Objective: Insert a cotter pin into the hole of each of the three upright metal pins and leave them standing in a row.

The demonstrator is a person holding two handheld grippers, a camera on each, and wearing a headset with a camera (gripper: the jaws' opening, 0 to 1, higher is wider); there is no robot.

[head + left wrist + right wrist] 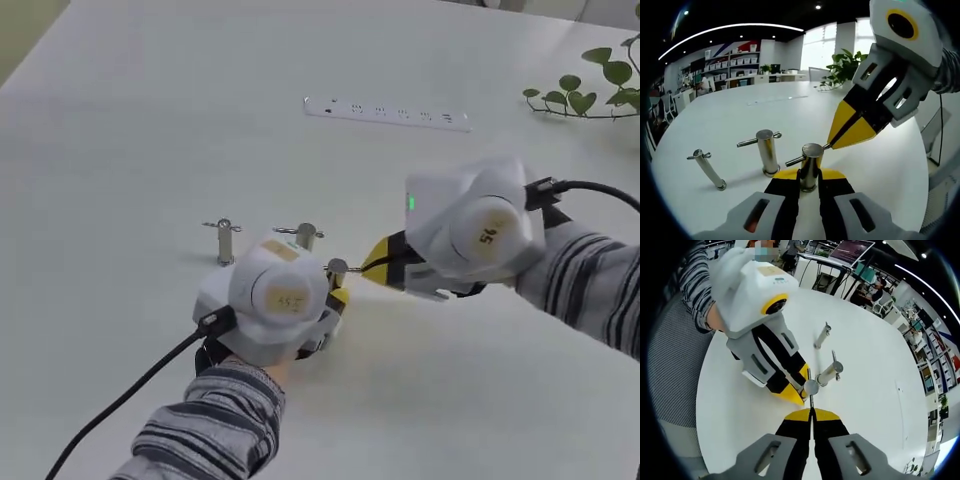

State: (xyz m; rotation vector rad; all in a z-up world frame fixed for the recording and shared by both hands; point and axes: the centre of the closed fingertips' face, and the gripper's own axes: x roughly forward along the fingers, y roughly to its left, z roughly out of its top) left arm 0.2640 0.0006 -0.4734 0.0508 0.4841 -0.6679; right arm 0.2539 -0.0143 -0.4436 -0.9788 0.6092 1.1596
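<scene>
You have the left gripper (809, 176) pinched on the lower shaft of the nearest metal pin (810, 159). That grip looks meant to hold the pin upright and stop it turning while the other tool works at its head. Your right gripper (811, 412) comes in from the right with its jaws pressed together on a thin cotter pin (811, 399), lined up level with the hole near the pin's top. In the left gripper view a free end pokes out on the pin's left side, so the cotter pin seems to be through already, at least partly. Two more pins stand to the left on the white table (150, 130): the middle pin (767, 152) near the held one and the far-left pin (708, 169) further off. Each has a cotter pin across its head, and both are roughly in line with the one you grip, so this looks like the last of the three. The hole itself is hidden behind the rod and the yellow tips, so you cannot tell how far the looped end sits from the pin. In the head view the left gripper's body covers the held pin's base. A power strip (386, 112) and a plant (600, 85) lie far off, out of your way.
</scene>
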